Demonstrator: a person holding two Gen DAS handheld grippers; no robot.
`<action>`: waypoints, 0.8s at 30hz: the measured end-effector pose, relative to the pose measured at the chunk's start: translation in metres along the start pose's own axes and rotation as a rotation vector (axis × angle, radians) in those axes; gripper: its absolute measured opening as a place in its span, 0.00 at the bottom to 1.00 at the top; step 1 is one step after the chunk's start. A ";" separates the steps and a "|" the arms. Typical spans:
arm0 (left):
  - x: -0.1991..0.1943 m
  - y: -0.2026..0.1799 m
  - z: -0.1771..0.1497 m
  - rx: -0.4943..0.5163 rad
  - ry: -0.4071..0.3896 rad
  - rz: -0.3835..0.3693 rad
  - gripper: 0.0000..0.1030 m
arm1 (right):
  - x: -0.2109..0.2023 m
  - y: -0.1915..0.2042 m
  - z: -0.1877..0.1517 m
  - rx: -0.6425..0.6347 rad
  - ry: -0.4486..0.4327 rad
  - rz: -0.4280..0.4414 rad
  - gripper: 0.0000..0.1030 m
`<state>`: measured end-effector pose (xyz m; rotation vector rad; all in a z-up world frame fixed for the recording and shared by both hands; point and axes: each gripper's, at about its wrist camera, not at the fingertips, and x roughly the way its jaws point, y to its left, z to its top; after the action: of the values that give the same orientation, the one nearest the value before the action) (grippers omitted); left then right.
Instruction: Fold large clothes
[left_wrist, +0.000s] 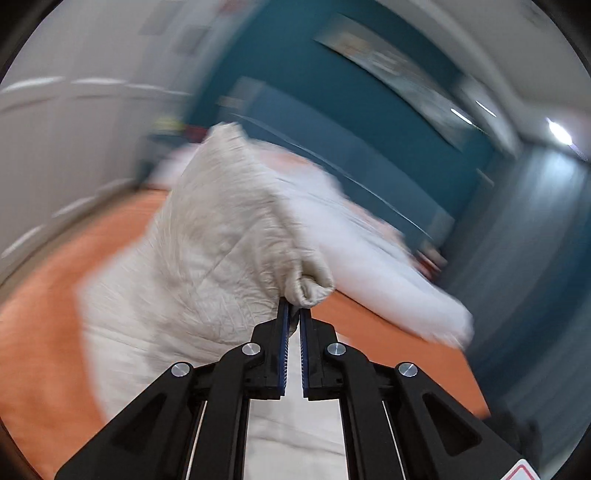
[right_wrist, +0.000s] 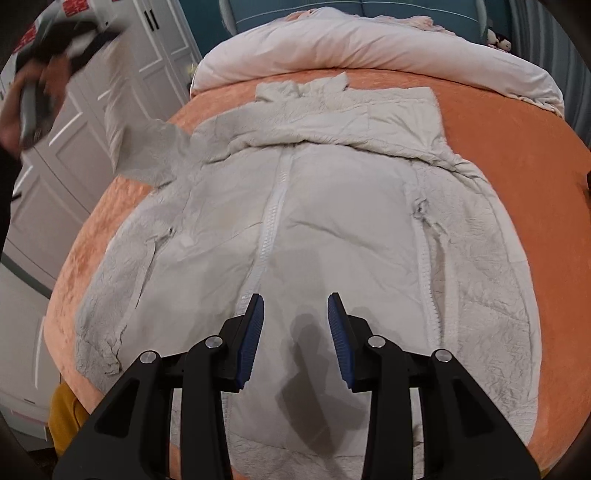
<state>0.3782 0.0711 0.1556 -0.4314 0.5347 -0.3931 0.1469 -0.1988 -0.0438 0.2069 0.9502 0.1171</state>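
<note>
Coat sleeve in left tool

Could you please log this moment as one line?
left gripper: shut on jacket sleeve, lifted | right gripper: open, above jacket | bed

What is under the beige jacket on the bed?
The beige jacket lies spread on an orange bedspread, which shows all around it. The part directly beneath is covered, so nothing else there can be seen.

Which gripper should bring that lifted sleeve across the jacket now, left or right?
Left. The left gripper is clamped on the sleeve cuff, while the right gripper hovers open and empty above the jacket.
</note>
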 end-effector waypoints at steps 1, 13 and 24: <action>0.018 -0.042 -0.020 0.045 0.056 -0.057 0.05 | -0.002 -0.005 0.000 0.005 -0.005 -0.008 0.34; 0.105 -0.061 -0.219 -0.037 0.488 -0.021 0.32 | -0.011 -0.101 0.024 0.143 -0.057 -0.086 0.40; 0.045 0.088 -0.142 0.042 0.299 0.402 0.43 | 0.088 -0.112 0.162 0.263 -0.070 0.101 0.53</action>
<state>0.3552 0.0828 -0.0158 -0.2163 0.8840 -0.0795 0.3313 -0.3111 -0.0478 0.4988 0.8836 0.0772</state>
